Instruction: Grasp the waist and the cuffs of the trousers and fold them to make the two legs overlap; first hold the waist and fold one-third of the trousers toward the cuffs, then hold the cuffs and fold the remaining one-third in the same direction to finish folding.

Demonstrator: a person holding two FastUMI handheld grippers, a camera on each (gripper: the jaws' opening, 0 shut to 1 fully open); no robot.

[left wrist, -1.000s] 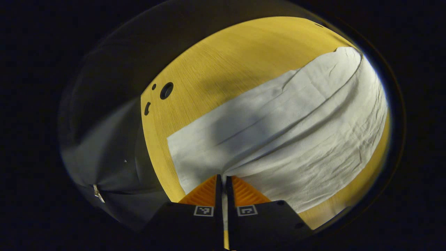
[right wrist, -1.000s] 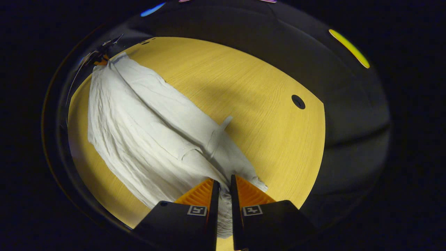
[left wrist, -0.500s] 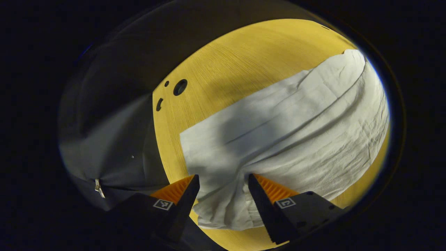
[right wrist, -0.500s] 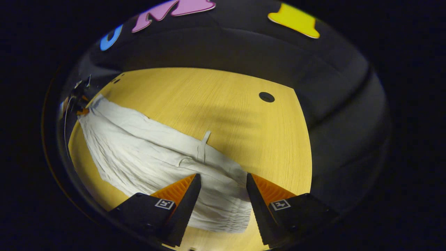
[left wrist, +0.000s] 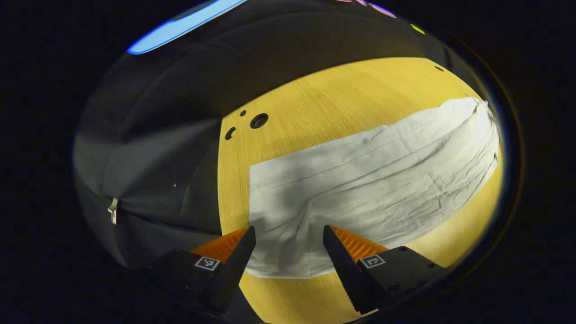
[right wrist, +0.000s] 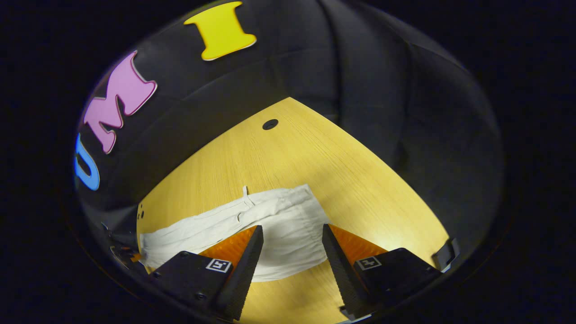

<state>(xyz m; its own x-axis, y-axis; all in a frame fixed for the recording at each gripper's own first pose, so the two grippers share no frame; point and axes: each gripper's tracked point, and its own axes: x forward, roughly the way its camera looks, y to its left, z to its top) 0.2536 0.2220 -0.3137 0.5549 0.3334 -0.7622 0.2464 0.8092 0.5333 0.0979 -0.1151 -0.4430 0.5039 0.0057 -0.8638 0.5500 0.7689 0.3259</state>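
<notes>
The white trousers (left wrist: 373, 184) lie flat on the yellow wooden table (left wrist: 315, 103) as one long wrinkled strip. In the left gripper view their straight cuff end (left wrist: 270, 216) is nearest, and my left gripper (left wrist: 288, 231) hangs open above it, holding nothing. In the right gripper view the gathered waist end (right wrist: 297, 225) of the trousers (right wrist: 216, 227) is closest, with a short tie (right wrist: 245, 191) sticking out from the far edge. My right gripper (right wrist: 291, 228) stands open over the waist, apart from the cloth.
Round holes (left wrist: 258, 120) mark the table's far left corner, and another hole (right wrist: 270, 124) lies near its far right corner. Black cloth walls close in the table. A small dark clip (right wrist: 445, 254) sits at the table's right edge.
Both grippers were shut on the trousers a second ago; both have opened, let go and drawn up and back. The cloth now rests flat on the table.
</notes>
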